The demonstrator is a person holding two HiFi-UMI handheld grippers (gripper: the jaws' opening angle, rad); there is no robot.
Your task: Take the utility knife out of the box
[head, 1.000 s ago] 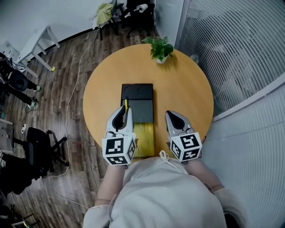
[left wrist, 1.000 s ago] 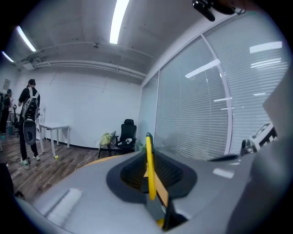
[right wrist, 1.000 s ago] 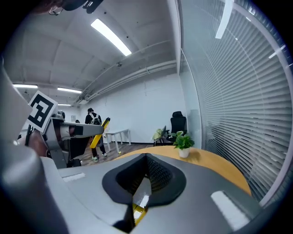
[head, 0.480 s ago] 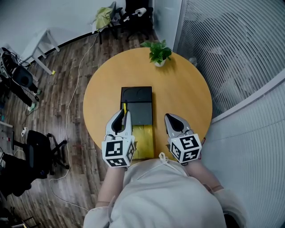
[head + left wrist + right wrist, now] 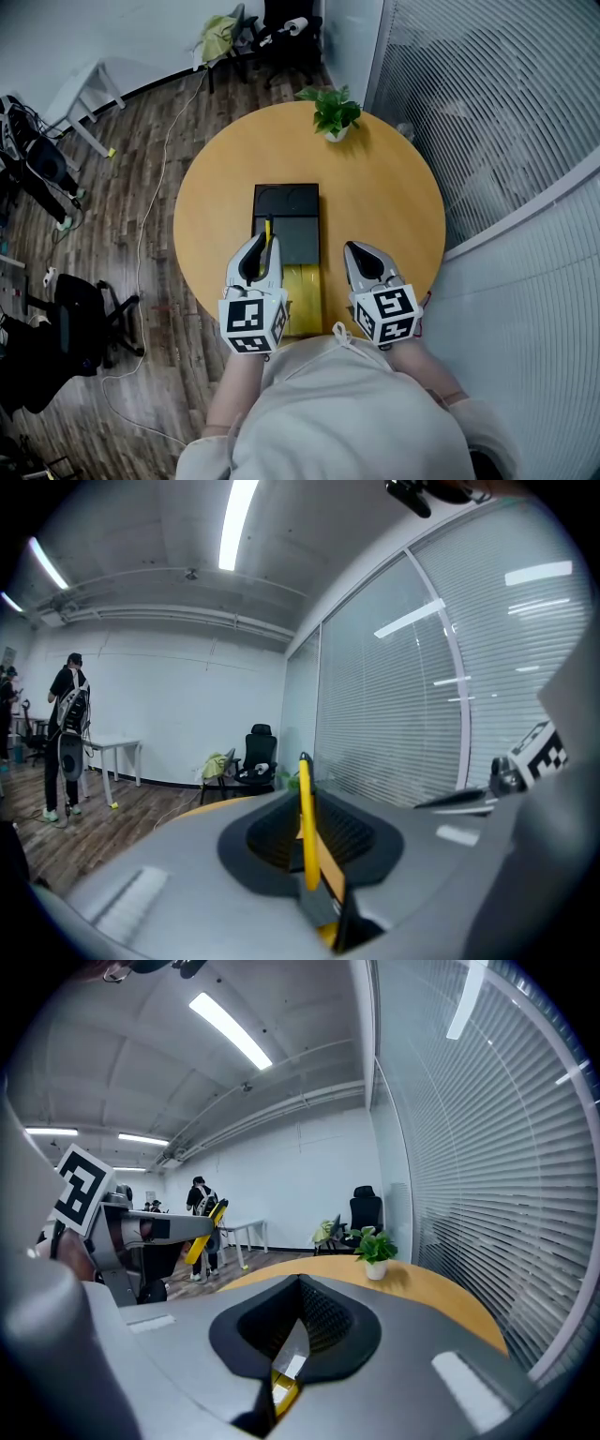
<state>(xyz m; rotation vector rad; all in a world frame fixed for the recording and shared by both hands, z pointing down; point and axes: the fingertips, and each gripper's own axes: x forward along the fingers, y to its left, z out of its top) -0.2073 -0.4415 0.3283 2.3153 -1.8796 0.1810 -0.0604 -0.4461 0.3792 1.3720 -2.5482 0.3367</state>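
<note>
The yellow utility knife [image 5: 268,228] sticks forward out of my left gripper [image 5: 263,246], whose jaws are shut on it; in the left gripper view the knife [image 5: 306,827] stands on edge between them. It hangs just above the near left part of the black box [image 5: 286,202], clear of it. A yellow section [image 5: 302,291] of the box lies nearer to me. My right gripper [image 5: 360,251] hovers to the right of the box with its jaws shut and nothing in them. From the right gripper view the knife [image 5: 204,1232] shows at the left, in the other gripper.
The box lies on a round orange table [image 5: 384,197] with a small potted plant [image 5: 333,108] at its far edge. A slatted blind runs along the right. Office chairs [image 5: 80,309], a cable and a white table stand on the wooden floor at left.
</note>
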